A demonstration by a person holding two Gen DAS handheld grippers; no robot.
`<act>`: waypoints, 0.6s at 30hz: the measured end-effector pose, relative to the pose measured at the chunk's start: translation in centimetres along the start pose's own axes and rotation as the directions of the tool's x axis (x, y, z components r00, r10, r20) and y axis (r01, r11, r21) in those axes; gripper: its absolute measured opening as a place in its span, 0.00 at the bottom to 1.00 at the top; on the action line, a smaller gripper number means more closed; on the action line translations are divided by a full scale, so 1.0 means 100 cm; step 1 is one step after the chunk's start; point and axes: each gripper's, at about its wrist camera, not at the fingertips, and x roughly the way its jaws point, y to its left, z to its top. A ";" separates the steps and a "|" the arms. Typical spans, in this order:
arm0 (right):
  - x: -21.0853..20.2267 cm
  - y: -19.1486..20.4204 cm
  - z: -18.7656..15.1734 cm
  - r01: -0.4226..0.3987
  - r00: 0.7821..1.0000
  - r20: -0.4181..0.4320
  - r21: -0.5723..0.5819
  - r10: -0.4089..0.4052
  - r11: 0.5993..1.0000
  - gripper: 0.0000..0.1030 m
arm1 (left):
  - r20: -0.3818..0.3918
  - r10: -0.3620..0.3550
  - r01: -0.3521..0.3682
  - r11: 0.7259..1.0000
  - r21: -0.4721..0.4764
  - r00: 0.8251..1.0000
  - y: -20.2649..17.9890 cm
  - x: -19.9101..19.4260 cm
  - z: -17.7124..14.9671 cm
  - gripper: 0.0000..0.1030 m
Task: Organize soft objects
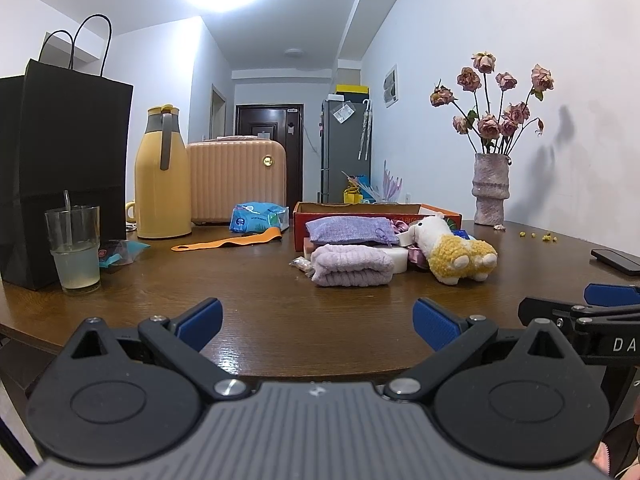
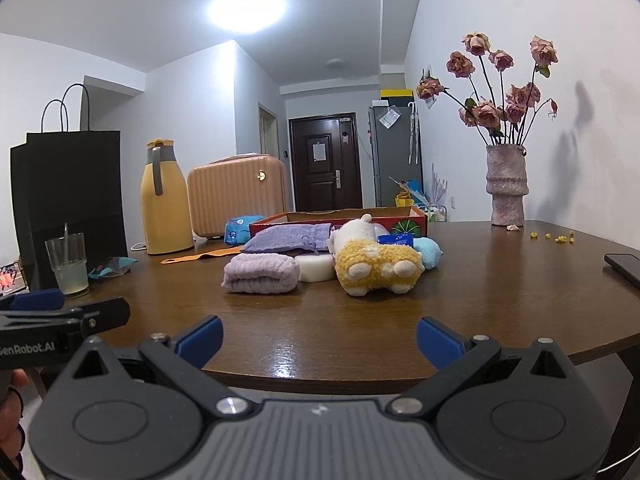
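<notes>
A heap of soft things lies mid-table in front of a shallow red cardboard box (image 1: 440, 212) (image 2: 416, 220). It holds a folded lilac towel (image 1: 352, 266) (image 2: 260, 274), a purple cloth pouch (image 1: 348, 231) (image 2: 286, 238), a white sponge block (image 2: 316, 268), a white-and-yellow plush alpaca (image 1: 456, 254) (image 2: 376, 266) and a light-blue soft ball (image 2: 428, 252). My left gripper (image 1: 318, 324) is open at the near table edge, well short of the towel. My right gripper (image 2: 319, 340) is open too, level with it, nothing between its fingers.
A black paper bag (image 1: 60, 176), a glass with a straw (image 1: 76, 250), a yellow thermos (image 1: 162, 176) and a peach case (image 1: 236, 182) stand at the left. A blue wipes pack (image 1: 258, 218) and orange strap (image 1: 228, 243) lie nearby. A vase of dried roses (image 2: 506, 184) and a phone (image 2: 624, 264) are at the right.
</notes>
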 end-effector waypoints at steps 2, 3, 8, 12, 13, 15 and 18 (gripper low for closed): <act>0.000 0.000 0.000 -0.001 1.000 0.000 0.000 0.001 1.000 1.00 | 0.001 -0.001 0.001 1.000 0.001 1.000 0.000 0.000 0.000 1.00; 0.000 0.000 0.000 -0.002 1.000 0.001 -0.001 0.002 1.000 1.00 | 0.000 -0.001 0.001 1.000 0.001 1.000 0.000 0.000 0.000 1.00; 0.001 0.001 0.000 -0.003 1.000 0.000 -0.004 0.003 1.000 1.00 | 0.000 -0.001 0.001 1.000 0.001 1.000 0.000 0.000 0.000 1.00; 0.001 0.001 0.000 -0.002 1.000 -0.002 -0.001 0.002 1.000 1.00 | 0.002 -0.003 0.003 1.000 0.004 1.000 -0.001 0.000 0.000 1.00; 0.001 0.001 -0.001 -0.003 1.000 -0.001 -0.001 0.003 1.000 1.00 | 0.004 -0.003 0.003 1.000 0.005 1.000 -0.002 0.000 0.000 1.00; 0.001 0.001 -0.001 -0.003 1.000 -0.001 -0.002 0.003 1.000 1.00 | 0.003 -0.004 0.004 1.000 0.006 1.000 -0.003 0.000 -0.001 1.00; 0.001 0.001 -0.001 -0.003 1.000 0.000 -0.003 0.003 1.000 1.00 | 0.004 -0.004 0.003 1.000 0.006 1.000 -0.003 0.000 0.000 1.00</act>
